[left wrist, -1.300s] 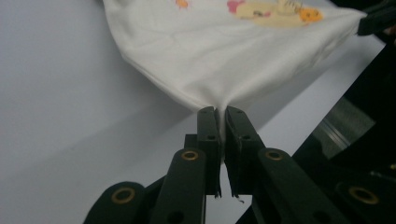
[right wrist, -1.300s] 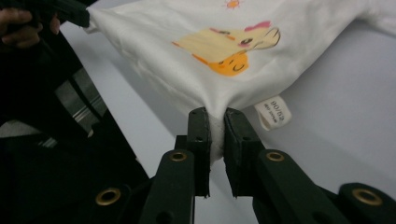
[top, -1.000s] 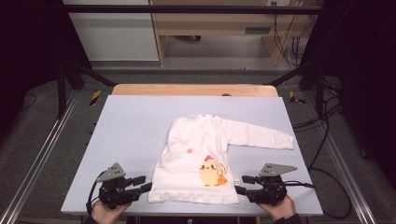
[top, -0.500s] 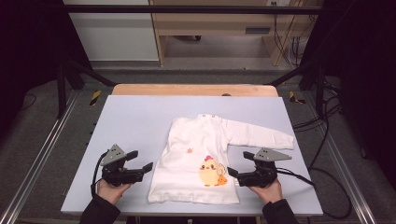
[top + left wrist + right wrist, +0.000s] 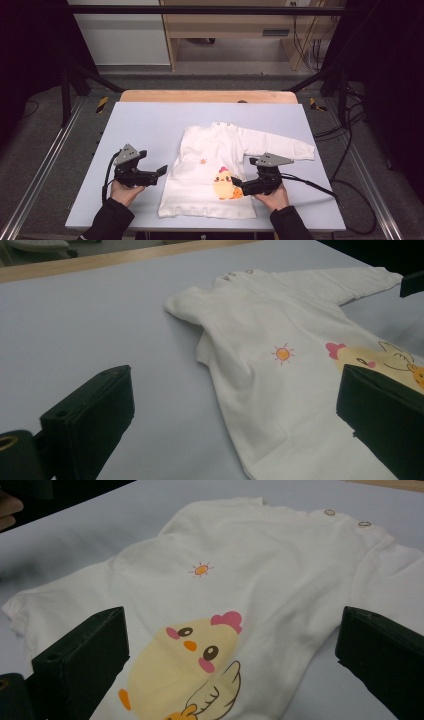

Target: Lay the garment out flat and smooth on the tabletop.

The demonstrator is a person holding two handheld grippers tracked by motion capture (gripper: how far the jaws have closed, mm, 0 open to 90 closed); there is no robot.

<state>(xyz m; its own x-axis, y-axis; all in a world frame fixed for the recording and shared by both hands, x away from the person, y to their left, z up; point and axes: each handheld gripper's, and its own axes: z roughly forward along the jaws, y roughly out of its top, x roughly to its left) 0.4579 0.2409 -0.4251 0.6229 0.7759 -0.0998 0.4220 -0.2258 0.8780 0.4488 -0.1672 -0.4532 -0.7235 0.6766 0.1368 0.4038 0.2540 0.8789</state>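
Both grippers, left (image 5: 161, 170) and right (image 5: 236, 182), jaws just opened wide and empty; shirt (image 5: 215, 165) is light, floppy cotton, so pinch hem corners or shoulder seams.

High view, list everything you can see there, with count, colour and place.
Shirt: one, white with a yellow chick print, lying flat right of the table's middle, one sleeve out to the right.
Table: one, pale lilac top, wooden far edge.
Cabinet: one, light wood, on the floor behind the table.
Left gripper: one, black, fingers open, off the shirt's left edge.
Right gripper: one, black, fingers open, at the chick print.
Hands: two, dark sleeves, at the near edge.
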